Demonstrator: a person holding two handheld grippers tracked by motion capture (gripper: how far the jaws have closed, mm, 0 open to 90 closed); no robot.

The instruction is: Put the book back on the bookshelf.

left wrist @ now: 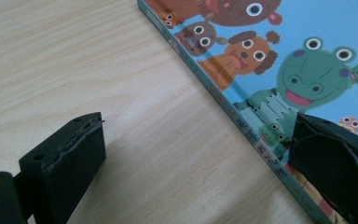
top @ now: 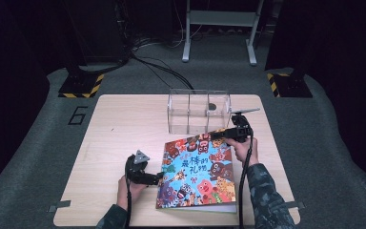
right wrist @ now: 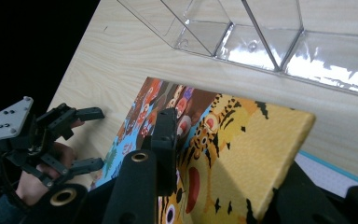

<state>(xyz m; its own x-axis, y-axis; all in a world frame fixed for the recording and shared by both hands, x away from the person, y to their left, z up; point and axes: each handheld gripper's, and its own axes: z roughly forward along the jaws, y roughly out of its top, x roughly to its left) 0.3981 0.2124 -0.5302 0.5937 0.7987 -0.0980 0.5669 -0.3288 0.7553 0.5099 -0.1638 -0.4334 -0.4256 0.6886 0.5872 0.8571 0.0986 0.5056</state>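
Right gripper view: the right gripper (right wrist: 214,186) clamps the book (top: 198,174) cover's corner, lifting it off the table (top: 119,124); left gripper (left wrist: 191,163) gapes at the spine. Next: swing the cover open.

Two black handheld grippers, camouflage sleeves

Left gripper (top: 158,178): matte black linkage frame, grey three-cornered plate on top dotted with small screws, brass-ringed holes at the pivots, blocky black jaws with worn, frayed pad edges and small round holes. Right gripper (top: 215,135): same black build, rounded jaw arms with ringed bores, grey plate jutting out on top, black cable trailing down along the forearm. Dark green camouflage sleeves (top: 267,191) on both forearms, reaching to the wrists. Second black cable hanging from the left unit.
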